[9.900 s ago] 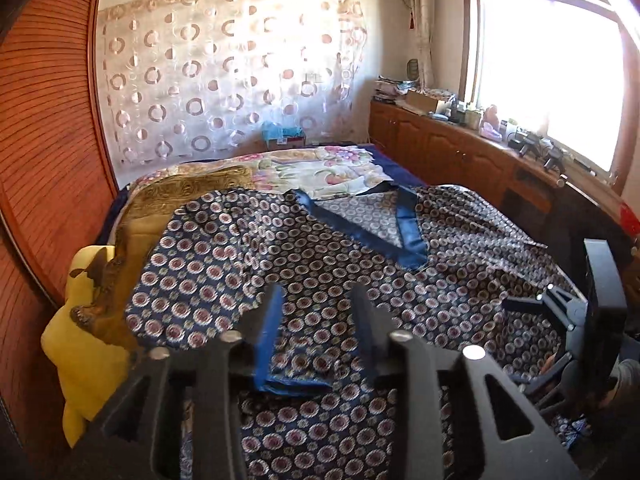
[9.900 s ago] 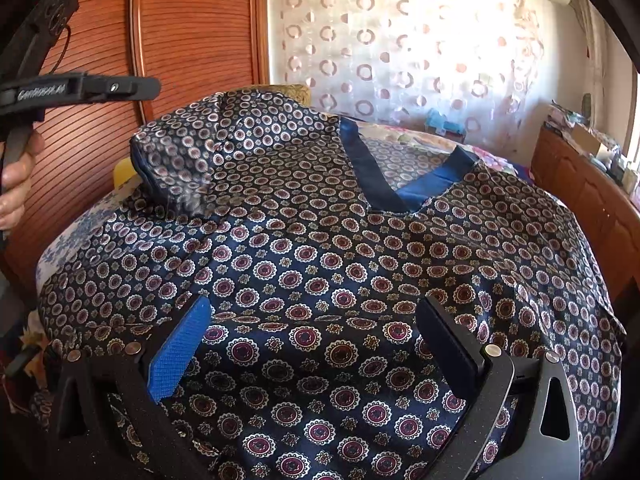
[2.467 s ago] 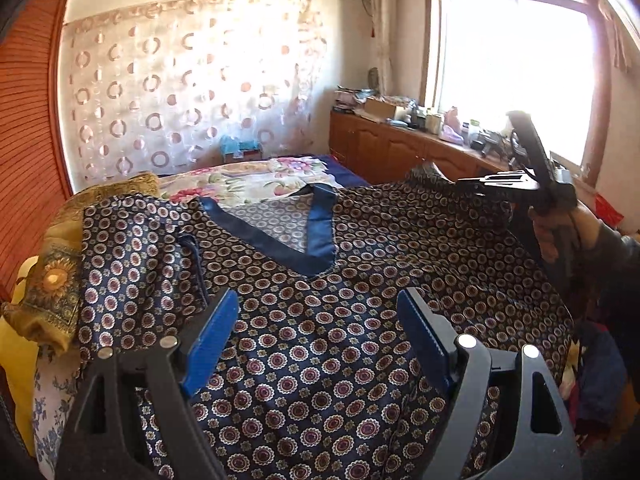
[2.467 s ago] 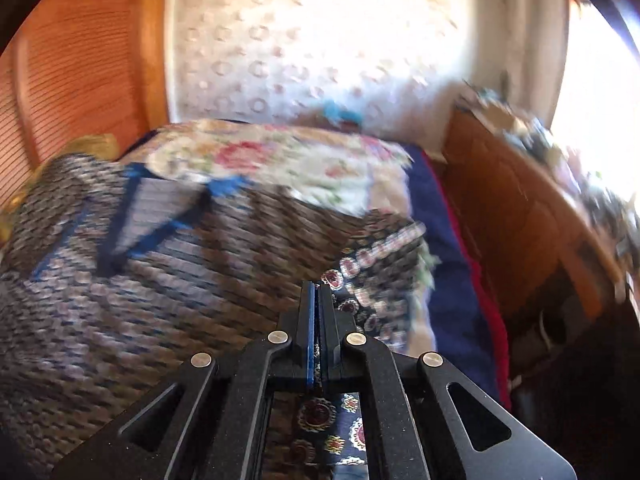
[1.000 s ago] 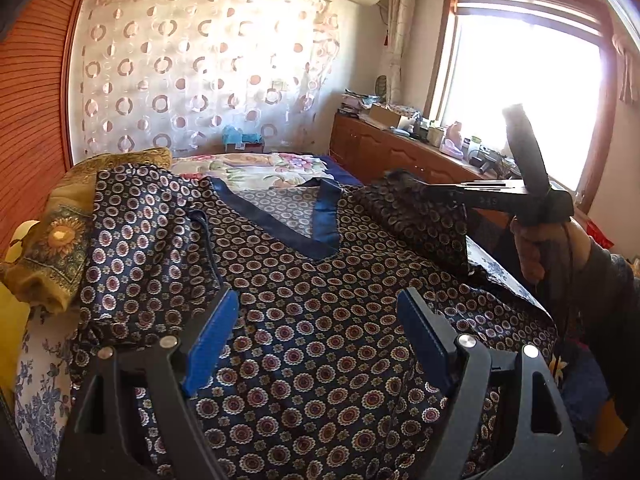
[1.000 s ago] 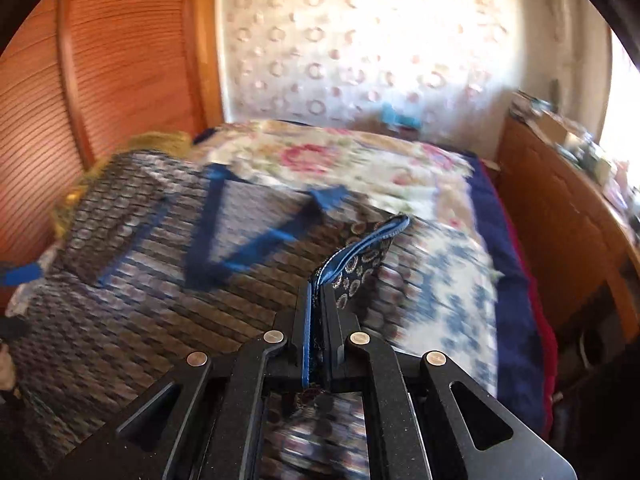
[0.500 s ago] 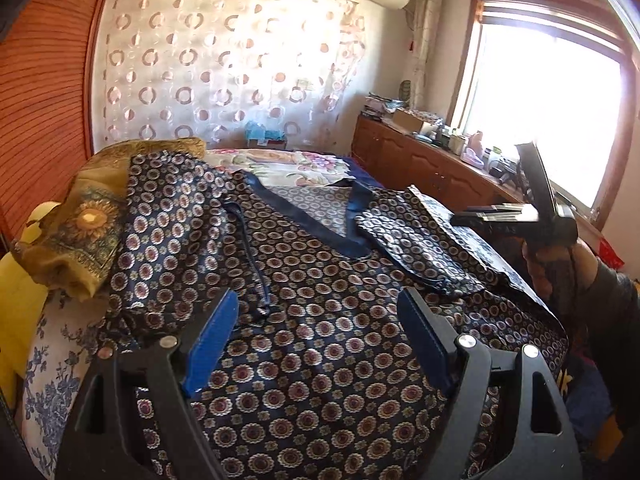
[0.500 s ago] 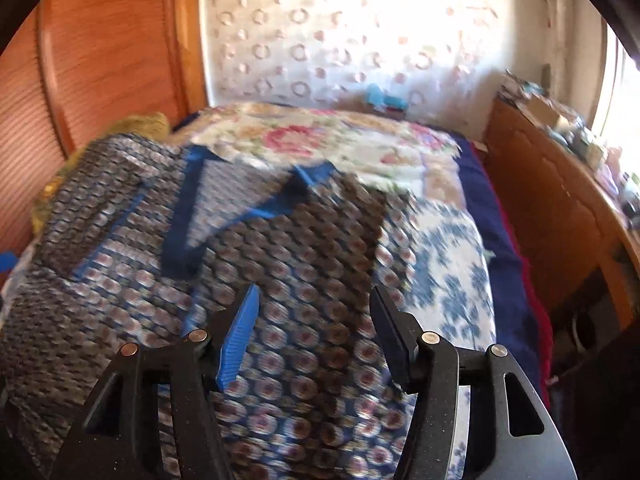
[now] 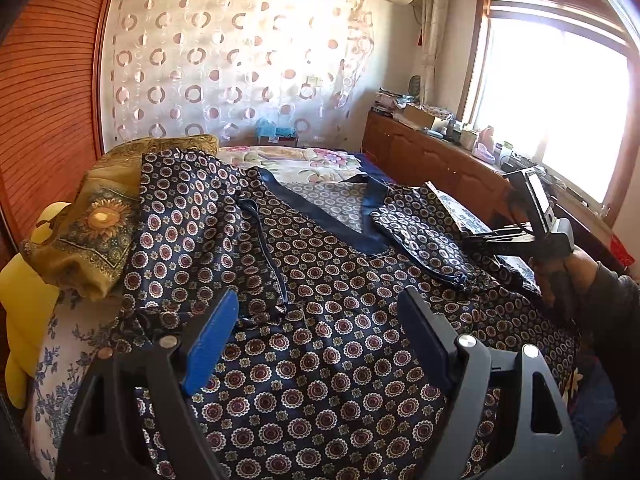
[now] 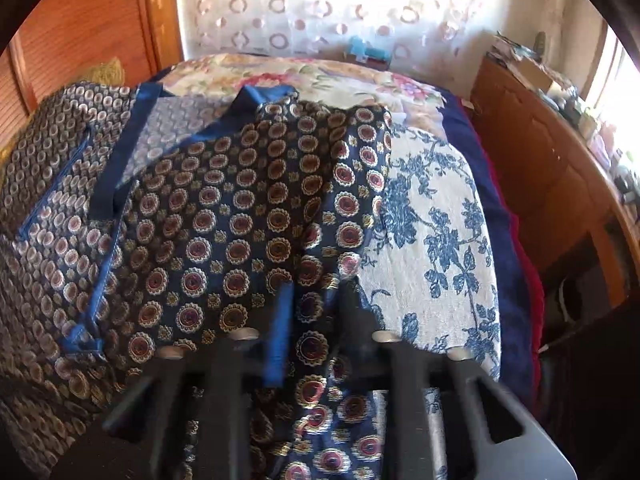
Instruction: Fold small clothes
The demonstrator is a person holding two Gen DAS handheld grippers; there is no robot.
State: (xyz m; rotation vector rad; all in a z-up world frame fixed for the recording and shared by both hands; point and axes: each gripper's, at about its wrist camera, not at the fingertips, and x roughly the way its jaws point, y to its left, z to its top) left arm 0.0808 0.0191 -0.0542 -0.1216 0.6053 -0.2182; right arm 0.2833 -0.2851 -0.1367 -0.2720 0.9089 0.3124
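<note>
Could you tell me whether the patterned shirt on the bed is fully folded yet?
Partly folded: both sleeves of the shirt lie turned in, its body still spread.

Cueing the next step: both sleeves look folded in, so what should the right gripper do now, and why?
Probably lift the shirt's side edge and carry it toward the V-neck. The right gripper's jaws are closing with that edge between them, beside the floral bedspread, and both sleeves already lie on the body, so the side fold seems next. The left gripper is open.
</note>
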